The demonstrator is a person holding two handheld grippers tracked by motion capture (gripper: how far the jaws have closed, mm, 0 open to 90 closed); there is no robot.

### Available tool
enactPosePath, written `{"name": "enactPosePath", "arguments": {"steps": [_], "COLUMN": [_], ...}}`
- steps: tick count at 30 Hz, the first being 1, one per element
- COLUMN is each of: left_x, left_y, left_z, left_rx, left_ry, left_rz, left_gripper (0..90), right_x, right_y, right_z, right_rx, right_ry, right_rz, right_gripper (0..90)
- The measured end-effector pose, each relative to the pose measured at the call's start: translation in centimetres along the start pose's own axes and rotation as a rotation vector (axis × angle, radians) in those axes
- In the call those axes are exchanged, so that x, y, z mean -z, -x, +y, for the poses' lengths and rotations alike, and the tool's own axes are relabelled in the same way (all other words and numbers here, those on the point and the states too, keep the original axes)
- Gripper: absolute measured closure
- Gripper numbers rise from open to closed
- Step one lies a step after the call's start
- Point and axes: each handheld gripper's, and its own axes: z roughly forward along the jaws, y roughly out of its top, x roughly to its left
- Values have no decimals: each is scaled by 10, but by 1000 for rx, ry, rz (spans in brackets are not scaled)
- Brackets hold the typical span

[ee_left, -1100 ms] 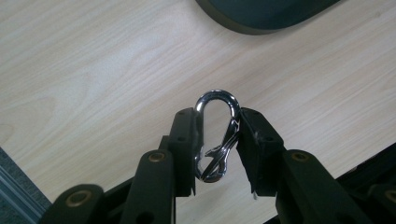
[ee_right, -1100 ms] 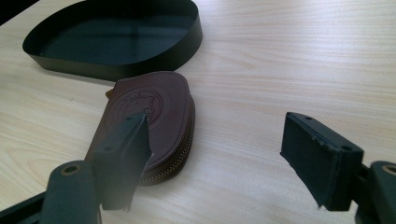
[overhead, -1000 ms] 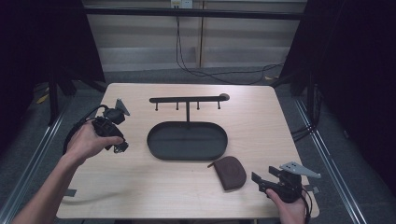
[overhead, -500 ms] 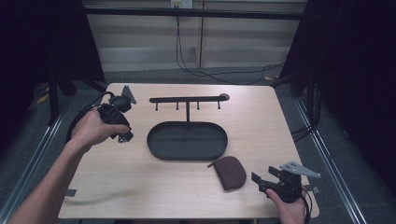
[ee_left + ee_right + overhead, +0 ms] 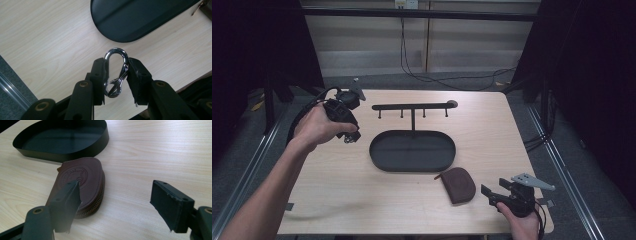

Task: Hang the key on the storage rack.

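Observation:
A shiny silver carabiner (image 5: 116,72) is clamped between the two jaws of my left gripper (image 5: 117,75), held above the table just left of the black oval tray (image 5: 140,17). In the high view that left gripper (image 5: 347,131) is raised at the table's left, near the left end of the black hook rack (image 5: 413,106). A brown leather zip pouch (image 5: 457,184) lies flat in front of the oval tray (image 5: 382,155). My right gripper (image 5: 493,194) rests open at the front right, beside the pouch (image 5: 80,185); nothing is between its jaws (image 5: 117,205).
The rack stands on a post at the tray's back edge, with several small pegs hanging from its bar. Cables trail on the floor behind the table. Bare wood lies at the left front and the right side of the table.
My left gripper has moved up and toward the back left of the table with the carabiner, nearing the rack's left end. The right gripper has stayed put.

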Motion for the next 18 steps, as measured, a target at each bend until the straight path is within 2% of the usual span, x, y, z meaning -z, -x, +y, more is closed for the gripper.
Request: {"name": "enactPosePath", "arguments": {"steps": [6, 7, 11, 18], "left_x": [7, 10, 13, 15], "left_y": [5, 7, 10, 10], "left_z": [11, 15, 19, 29], "left_rx": [-3, -16, -20, -5], "left_ry": [5, -3, 5, 16], "left_rz": [1, 4, 4, 3], "left_gripper": [677, 678, 677, 677], "right_x": [0, 0, 0, 1], "right_y": [1, 1, 1, 1], "right_z": [0, 0, 0, 0], "right_rx": [-5, -8, -9, -9], "right_ry": [-1, -2, -3, -2], "right_rz": [3, -2, -2, 0], "right_gripper": [236, 237, 237, 237]}}
